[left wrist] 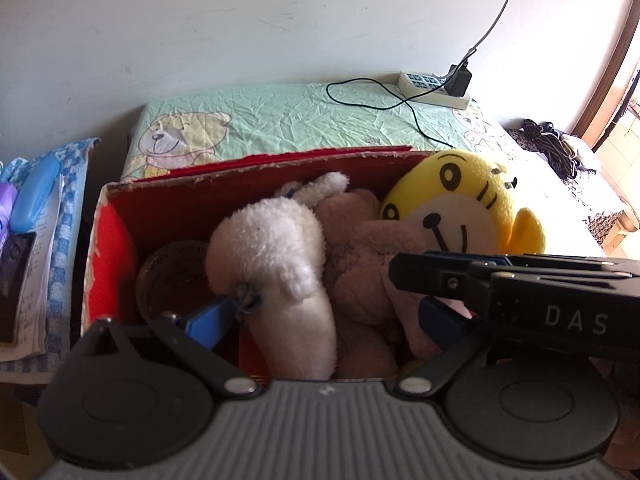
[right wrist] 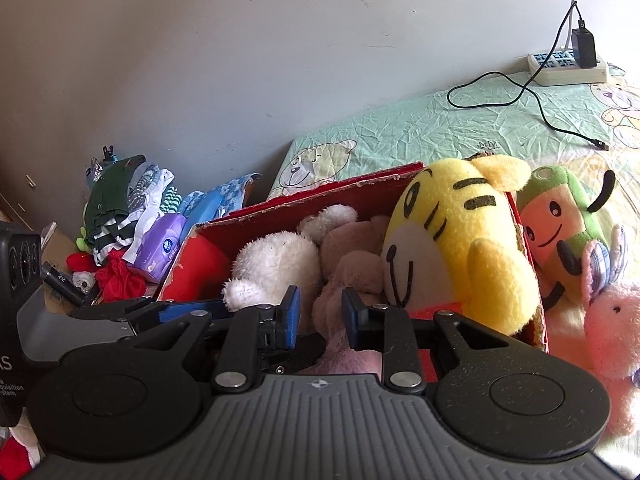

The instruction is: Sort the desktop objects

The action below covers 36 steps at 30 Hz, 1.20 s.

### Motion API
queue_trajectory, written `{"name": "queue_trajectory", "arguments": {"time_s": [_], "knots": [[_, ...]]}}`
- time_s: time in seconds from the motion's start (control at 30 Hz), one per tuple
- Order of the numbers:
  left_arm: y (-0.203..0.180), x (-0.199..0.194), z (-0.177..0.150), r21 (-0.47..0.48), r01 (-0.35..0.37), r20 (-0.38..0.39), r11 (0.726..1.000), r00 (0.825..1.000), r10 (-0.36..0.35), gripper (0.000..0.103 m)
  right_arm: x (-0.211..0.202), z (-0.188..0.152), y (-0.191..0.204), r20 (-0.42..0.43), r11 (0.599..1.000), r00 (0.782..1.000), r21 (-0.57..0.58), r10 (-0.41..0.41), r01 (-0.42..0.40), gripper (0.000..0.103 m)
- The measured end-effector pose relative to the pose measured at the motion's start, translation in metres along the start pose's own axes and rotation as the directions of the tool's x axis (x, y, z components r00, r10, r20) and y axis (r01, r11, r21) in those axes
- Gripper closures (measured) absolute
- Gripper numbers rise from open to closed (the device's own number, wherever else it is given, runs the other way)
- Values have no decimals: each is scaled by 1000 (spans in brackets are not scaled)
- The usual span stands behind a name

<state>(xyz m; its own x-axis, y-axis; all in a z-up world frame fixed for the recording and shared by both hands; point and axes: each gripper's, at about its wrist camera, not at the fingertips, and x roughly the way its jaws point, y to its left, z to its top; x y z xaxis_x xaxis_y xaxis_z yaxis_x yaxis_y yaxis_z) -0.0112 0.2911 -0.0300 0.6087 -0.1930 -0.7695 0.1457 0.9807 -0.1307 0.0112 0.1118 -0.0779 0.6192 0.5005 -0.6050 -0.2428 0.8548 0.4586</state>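
A red cardboard box point(left wrist: 116, 256) holds a white plush point(left wrist: 268, 240), a pale pink plush point(left wrist: 360, 248) and a yellow tiger plush point(left wrist: 464, 200). My left gripper point(left wrist: 326, 306) is open inside the box, its blue pads point(left wrist: 208, 320) wide apart on either side of the white plush's leg and the pink plush. My right gripper point(right wrist: 322, 312) reaches in from the right, jaws narrow, pinching a fold of the pale pink plush point(right wrist: 352, 272). In the left wrist view it shows as a black bar point(left wrist: 400, 276) across the pink plush.
A tape roll point(left wrist: 172, 276) lies in the box's left corner. A green plush point(right wrist: 560, 224) and a bright pink plush point(right wrist: 612, 328) sit outside to the right. Clothes point(right wrist: 120, 208) and a purple tissue pack point(right wrist: 160, 248) lie left. A power strip point(right wrist: 568, 66) and cable point(right wrist: 540, 108) are behind.
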Motion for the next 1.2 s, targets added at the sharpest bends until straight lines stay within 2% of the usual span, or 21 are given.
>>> {"name": "queue_trajectory", "arguments": {"time_s": [0.27, 0.57, 0.83, 1.2], "knots": [[1, 0, -5, -42, -32, -37, 999, 999, 31, 2, -6, -7, -1, -7, 999, 999, 28, -35, 35, 77], [-1, -6, -13, -52, -50, -43, 997, 998, 47, 2, -14, -14, -1, 5, 998, 999, 37, -49, 49, 76], [-5, -11, -19, -63, -85, -57, 994, 995, 82, 1, -22, -22, 1, 38, 998, 998, 30, -49, 48, 76], [-11, -19, -28, -61, -97, -93, 993, 992, 91, 2, -35, -36, 6, 96, 998, 993, 27, -64, 62, 76]]}}
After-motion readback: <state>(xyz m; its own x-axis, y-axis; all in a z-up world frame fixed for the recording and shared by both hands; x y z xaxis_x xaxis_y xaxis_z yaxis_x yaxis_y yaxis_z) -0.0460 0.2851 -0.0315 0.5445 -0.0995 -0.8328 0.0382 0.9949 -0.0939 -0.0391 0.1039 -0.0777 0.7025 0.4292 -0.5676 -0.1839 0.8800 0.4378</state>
